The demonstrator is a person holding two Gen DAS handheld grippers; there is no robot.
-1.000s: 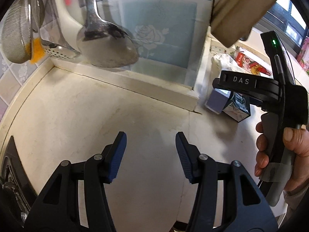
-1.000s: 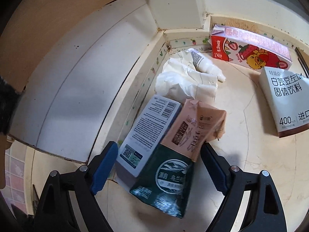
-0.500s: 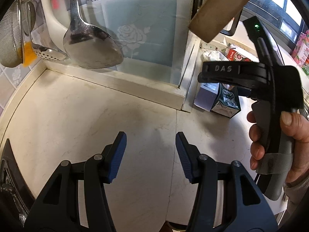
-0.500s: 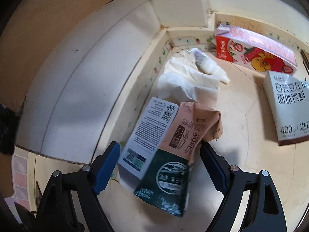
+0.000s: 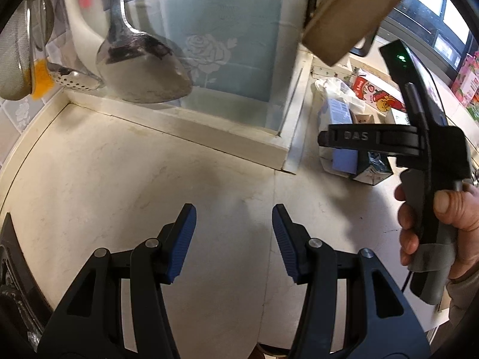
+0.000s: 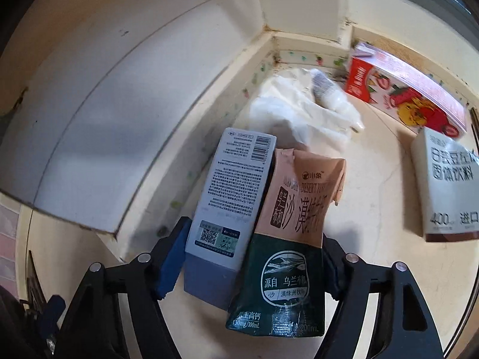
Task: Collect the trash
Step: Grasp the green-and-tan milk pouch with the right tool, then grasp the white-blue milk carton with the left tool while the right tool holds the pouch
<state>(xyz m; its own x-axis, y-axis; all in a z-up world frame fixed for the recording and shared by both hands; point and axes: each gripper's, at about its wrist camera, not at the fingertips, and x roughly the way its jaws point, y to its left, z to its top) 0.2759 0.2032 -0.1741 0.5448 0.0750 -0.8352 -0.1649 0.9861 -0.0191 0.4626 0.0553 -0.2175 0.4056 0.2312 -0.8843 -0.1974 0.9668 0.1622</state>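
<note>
My right gripper [image 6: 251, 257] is shut on a crushed green and tan milk carton [image 6: 287, 239], one blue pad on each side of its base. The carton [image 5: 359, 161] shows in the left wrist view under the right gripper's black bar. Behind it on the cream counter [image 6: 374, 209] lie a crumpled white plastic bag [image 6: 302, 110], a red strawberry drink carton [image 6: 404, 95] and a white drink box [image 6: 446, 185]. My left gripper [image 5: 233, 239] is open and empty above bare counter [image 5: 119, 185].
A steel ladle [image 5: 140, 68], a slotted spoon [image 5: 71, 77] and a mesh strainer [image 5: 15, 53] hang at the left by the tiled wall. A raised white ledge [image 5: 239, 137] and pillar [image 6: 302, 3] border the counter. A dark stove edge [image 5: 12, 257] lies at the lower left.
My right gripper has moved forward and its jaws have closed onto the milk carton. My left gripper has stayed open; its view has shifted slightly to the right.
</note>
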